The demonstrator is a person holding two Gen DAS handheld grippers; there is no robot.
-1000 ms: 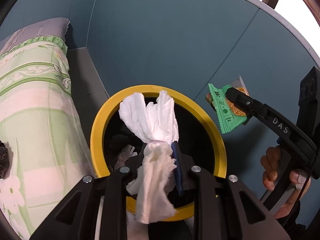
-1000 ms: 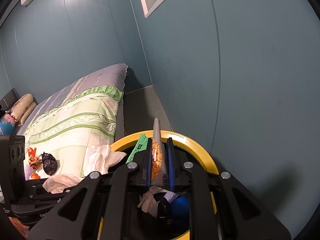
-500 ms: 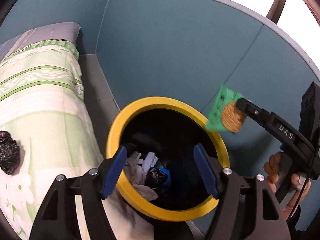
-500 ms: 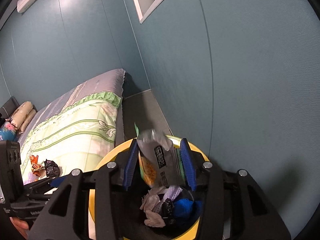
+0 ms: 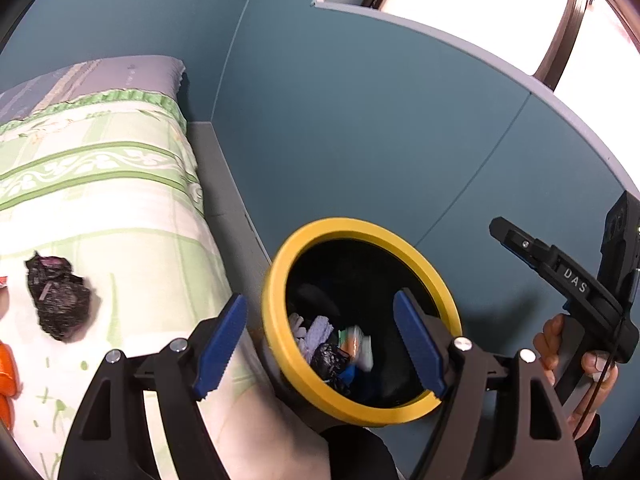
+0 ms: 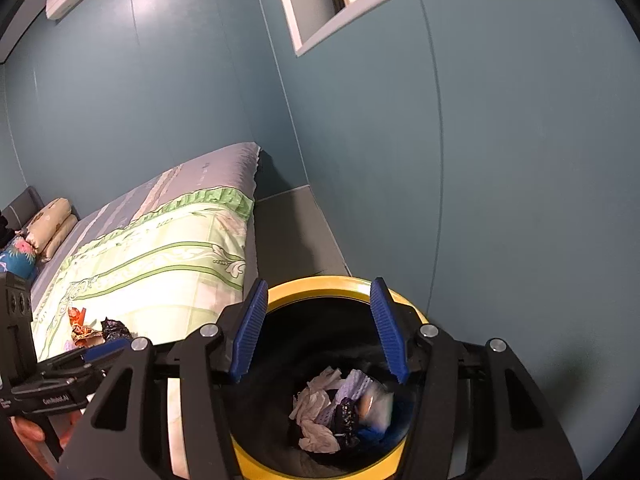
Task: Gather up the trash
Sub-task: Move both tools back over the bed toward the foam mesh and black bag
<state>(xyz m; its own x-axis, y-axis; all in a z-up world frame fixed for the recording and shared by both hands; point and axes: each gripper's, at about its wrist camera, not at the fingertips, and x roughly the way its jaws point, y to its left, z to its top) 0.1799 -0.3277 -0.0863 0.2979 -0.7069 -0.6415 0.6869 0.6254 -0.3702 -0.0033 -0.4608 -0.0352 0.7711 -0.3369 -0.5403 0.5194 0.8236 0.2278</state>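
Observation:
A black bin with a yellow rim stands on the floor between the bed and the wall. Inside lie white tissue, a purple piece, black bits and the snack wrapper. My left gripper is open and empty above the bin's left rim. My right gripper is open and empty over the bin mouth; it also shows in the left wrist view. A crumpled black bag lies on the bed, with orange wrappers beside it.
The bed with a green floral cover runs along the left. A blue-green wall is close behind the bin. A grey floor strip lies between bed and wall. Pillows sit at the far end.
My left gripper opened and dropped the white tissue into the bin. My right gripper opened and dropped the green snack wrapper into the bin. Both have lifted slightly.

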